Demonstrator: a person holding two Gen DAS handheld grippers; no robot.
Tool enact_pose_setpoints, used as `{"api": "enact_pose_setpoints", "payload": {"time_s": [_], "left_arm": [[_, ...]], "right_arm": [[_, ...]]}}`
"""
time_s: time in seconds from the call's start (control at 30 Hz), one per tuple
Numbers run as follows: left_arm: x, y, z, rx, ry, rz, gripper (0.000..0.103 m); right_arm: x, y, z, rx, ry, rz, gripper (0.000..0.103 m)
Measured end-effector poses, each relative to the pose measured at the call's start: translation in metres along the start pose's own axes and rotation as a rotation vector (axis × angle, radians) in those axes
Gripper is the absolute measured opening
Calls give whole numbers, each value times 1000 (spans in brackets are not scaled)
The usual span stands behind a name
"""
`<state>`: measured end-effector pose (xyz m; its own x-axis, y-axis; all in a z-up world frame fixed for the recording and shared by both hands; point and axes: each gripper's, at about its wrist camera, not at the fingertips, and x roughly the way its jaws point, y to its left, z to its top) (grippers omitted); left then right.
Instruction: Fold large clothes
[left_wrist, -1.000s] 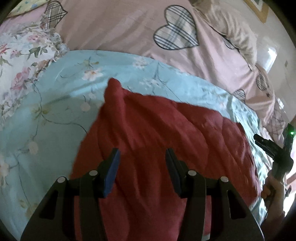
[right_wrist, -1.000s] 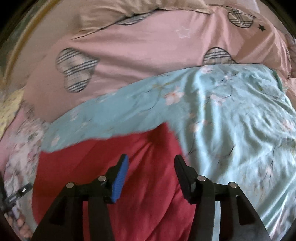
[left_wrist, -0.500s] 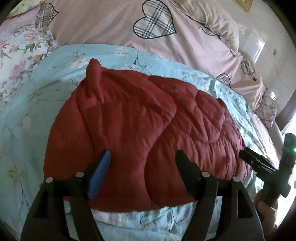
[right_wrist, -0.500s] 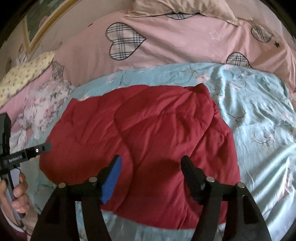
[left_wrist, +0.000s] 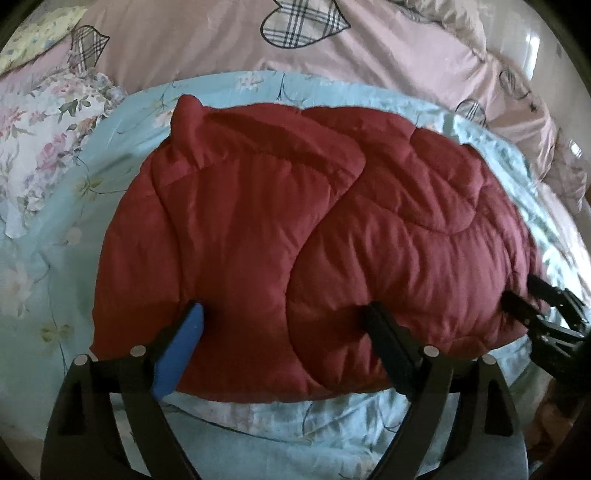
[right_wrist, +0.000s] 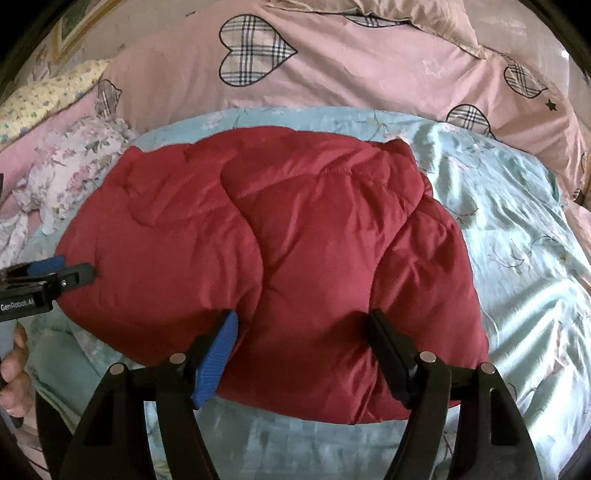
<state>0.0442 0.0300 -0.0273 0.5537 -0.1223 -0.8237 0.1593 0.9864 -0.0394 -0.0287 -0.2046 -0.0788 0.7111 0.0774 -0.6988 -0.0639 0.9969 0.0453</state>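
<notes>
A red quilted padded garment (left_wrist: 295, 240) lies folded into a thick bundle on a light blue floral sheet (left_wrist: 66, 236). It also shows in the right wrist view (right_wrist: 280, 258). My left gripper (left_wrist: 284, 317) is open and empty, at the bundle's near edge. My right gripper (right_wrist: 301, 325) is open and empty, also at the near edge. Each gripper shows in the other's view: the right one (left_wrist: 532, 314) at the bundle's right end, the left one (right_wrist: 55, 273) at its left end.
A pink duvet with plaid hearts (right_wrist: 332, 70) and a beige pillow (right_wrist: 388, 14) lie beyond the sheet. A floral ruffled cloth (left_wrist: 37, 140) lies at the left. The sheet stretches on to the right of the bundle (right_wrist: 524, 258).
Both grippers have pulled back from over the garment toward its near edge. The whole folded bundle has come into view, and the jaws stand wider apart.
</notes>
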Motion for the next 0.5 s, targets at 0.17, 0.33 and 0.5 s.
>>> {"api": "enact_pose_setpoints", "payload": {"time_s": [0.17,0.33,0.5], "left_arm": [[15,-7,-1,24,14,33,103],[29,-10,0,42,19,53,103],[33,-12,0,57,15,66,103]], "right_arm": [[7,-8,-8,29,23,10,74],[9,-5,-10,24,17,-5,74],[10,-3,-12,22,6,-13,74]]}}
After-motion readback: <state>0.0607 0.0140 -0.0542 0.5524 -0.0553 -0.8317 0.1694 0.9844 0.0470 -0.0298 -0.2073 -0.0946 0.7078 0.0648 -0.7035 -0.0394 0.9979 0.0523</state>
